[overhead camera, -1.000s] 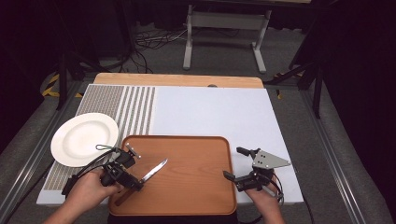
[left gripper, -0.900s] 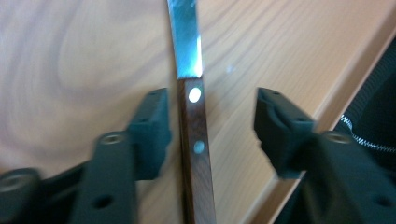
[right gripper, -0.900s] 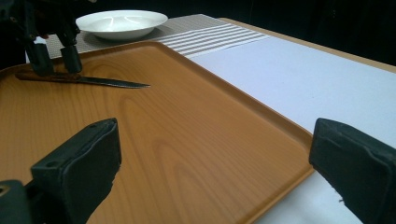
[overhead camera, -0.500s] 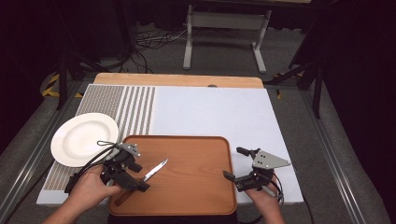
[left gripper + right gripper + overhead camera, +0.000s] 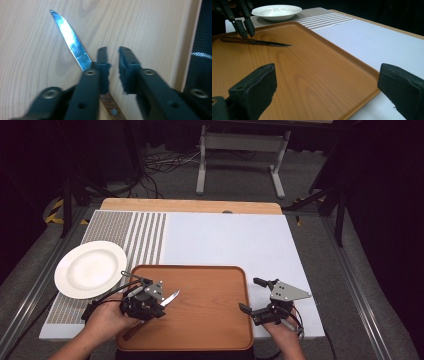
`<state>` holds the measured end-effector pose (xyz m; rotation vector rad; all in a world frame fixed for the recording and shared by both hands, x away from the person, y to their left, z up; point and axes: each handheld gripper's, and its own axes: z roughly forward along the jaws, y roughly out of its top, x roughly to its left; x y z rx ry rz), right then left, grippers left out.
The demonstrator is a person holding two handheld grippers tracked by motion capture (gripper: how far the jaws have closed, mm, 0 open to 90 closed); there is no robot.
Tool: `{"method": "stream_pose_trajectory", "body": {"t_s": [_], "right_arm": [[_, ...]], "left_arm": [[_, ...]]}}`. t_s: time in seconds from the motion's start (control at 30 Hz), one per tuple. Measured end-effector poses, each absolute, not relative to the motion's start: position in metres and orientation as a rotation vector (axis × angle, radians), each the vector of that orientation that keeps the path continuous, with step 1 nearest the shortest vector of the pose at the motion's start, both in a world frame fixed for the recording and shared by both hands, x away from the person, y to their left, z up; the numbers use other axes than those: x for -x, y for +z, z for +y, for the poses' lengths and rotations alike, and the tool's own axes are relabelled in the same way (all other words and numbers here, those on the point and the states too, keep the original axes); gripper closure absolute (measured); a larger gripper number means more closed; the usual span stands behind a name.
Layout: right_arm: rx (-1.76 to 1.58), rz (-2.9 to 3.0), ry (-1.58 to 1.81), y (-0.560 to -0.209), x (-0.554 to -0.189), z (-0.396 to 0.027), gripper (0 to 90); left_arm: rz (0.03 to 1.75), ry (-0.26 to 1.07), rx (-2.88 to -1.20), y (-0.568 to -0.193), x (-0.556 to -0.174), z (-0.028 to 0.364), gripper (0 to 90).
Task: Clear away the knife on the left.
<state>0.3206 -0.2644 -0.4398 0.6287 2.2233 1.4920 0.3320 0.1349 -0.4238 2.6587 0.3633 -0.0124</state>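
Note:
A steak knife lies on the wooden tray (image 5: 210,325), its serrated blade (image 5: 170,298) pointing right and away and its brown handle (image 5: 234,39) toward the person. My left gripper (image 5: 155,307) hovers over the spot where blade meets handle. In the left gripper view the left gripper (image 5: 112,51) is open by a narrow gap. The knife (image 5: 72,42) passes under one finger (image 5: 101,62), not between the two. My right gripper (image 5: 251,295) stands wide open at the tray's right rim, nothing between its fingers (image 5: 254,85).
A white plate (image 5: 90,269) sits on the striped left part of the placemat (image 5: 225,237), just beyond the tray's left corner. The placemat's white part stretches behind and to the right of the tray. The tray's raised rim (image 5: 352,62) lies between my right gripper's fingers.
My left gripper has edged slightly right along the knife, toward the blade. The knife, the tray and my right gripper have stayed where they were.

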Motion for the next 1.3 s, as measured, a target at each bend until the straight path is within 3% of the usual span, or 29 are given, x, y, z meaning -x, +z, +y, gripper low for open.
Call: {"method": "stream_pose_trajectory", "body": {"t_s": [0.1, 0.53, 1.3], "right_arm": [[-0.629, 2.224, 1.495, -0.440, -0.321, -0.264, 3.0], [-0.628, 2.229, 1.498, -0.440, -0.321, -0.264, 3.1], [-0.637, 2.232, 1.500, -0.441, -0.322, -0.265, 3.1]], "left_arm": [[0.353, -0.023, -2.672, -0.427, -0.334, 0.132, 90.0], [0.346, 0.008, -2.789, -0.441, -0.334, 0.119, 90.0], [0.469, 0.014, -2.786, -0.441, -0.344, 0.134, 90.0]]}}
